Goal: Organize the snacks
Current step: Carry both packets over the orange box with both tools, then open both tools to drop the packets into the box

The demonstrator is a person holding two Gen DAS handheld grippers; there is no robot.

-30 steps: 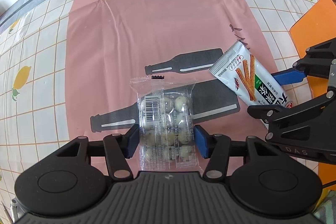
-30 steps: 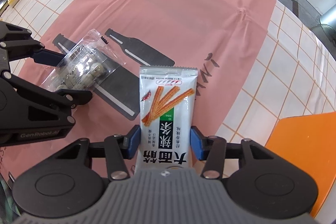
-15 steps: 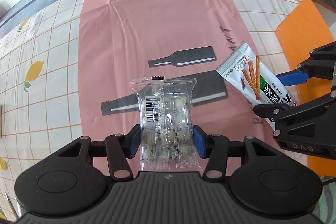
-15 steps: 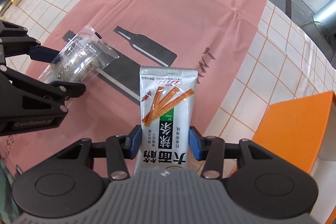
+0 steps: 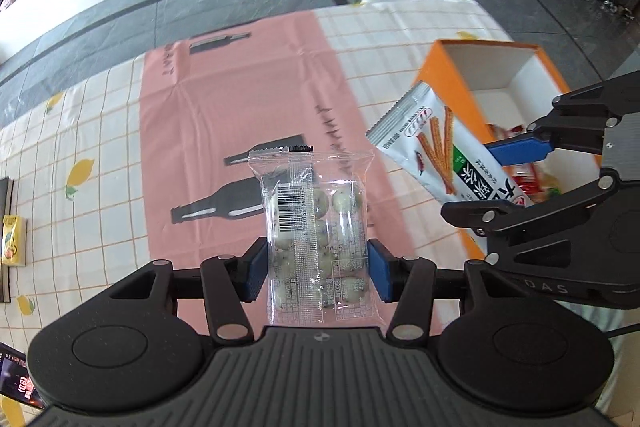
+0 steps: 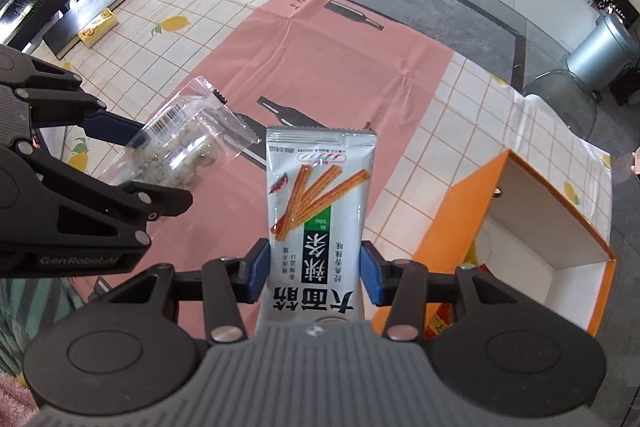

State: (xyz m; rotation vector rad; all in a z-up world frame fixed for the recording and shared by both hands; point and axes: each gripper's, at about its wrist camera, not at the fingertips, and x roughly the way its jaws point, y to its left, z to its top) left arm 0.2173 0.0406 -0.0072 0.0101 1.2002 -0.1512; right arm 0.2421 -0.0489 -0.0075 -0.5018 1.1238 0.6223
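My left gripper (image 5: 318, 269) is shut on a clear packet of pale round candies (image 5: 316, 219), held up above the pink mat (image 5: 240, 107). The packet also shows in the right wrist view (image 6: 180, 151). My right gripper (image 6: 316, 273) is shut on a white packet of spicy sticks (image 6: 318, 207), also held in the air. That packet shows in the left wrist view (image 5: 436, 151) to the right of the candies. An open orange box (image 6: 452, 223) with a white inside stands to the right; it shows in the left wrist view (image 5: 452, 67) with several snacks in its near end.
A checked tablecloth with lemons (image 5: 80, 131) covers the table under the pink mat. A yellow carton (image 5: 12, 241) and a dark flat object lie at the table's left side. A grey bin (image 6: 600, 51) and a glass chair stand on the floor beyond the table.
Both grippers have risen well above the table with their packets, so the views now take in the open orange box and the room beyond. The grips are unchanged.
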